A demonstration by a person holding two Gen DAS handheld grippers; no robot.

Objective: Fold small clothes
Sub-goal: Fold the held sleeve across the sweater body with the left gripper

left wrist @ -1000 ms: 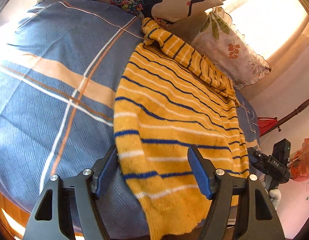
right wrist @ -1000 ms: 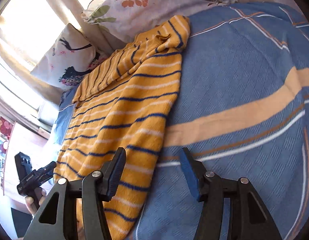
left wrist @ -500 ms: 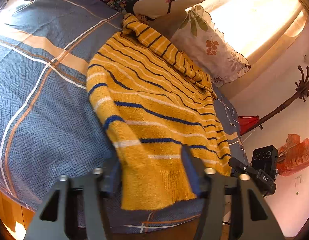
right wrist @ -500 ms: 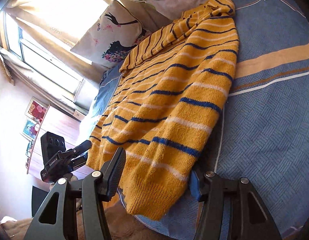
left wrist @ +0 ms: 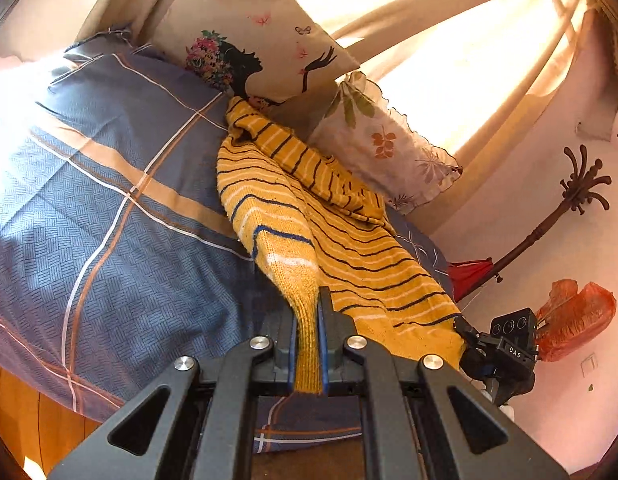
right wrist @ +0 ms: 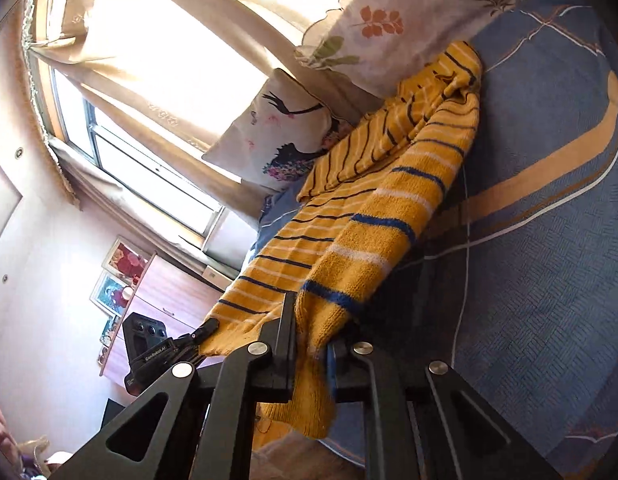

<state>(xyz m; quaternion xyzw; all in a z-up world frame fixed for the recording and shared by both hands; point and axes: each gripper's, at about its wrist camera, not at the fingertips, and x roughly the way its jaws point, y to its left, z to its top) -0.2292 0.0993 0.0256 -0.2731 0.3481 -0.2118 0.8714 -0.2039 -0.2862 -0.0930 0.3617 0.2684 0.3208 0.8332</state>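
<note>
A mustard-yellow knitted sweater (left wrist: 361, 248) (right wrist: 373, 208) with thin navy and white stripes lies lengthwise on the bed, its far end bunched against the pillows, one sleeve folded diagonally across its upper part. Its ribbed hem is lifted off the bedding at both near corners, so the fabric rises in two taut ridges.

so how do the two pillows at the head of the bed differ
The silhouette pillow is plain cream with a black profile of a woman with flowers in her hair, and its edges are straight. The leaf pillow is white with scattered orange and green leaf prints, and it has a frilled edge. The silhouette pillow stands more upright; the leaf pillow lies lower, beside the folded sleeve of the yellow sweater. Both lean at the head of the bed under the curtains.
</note>
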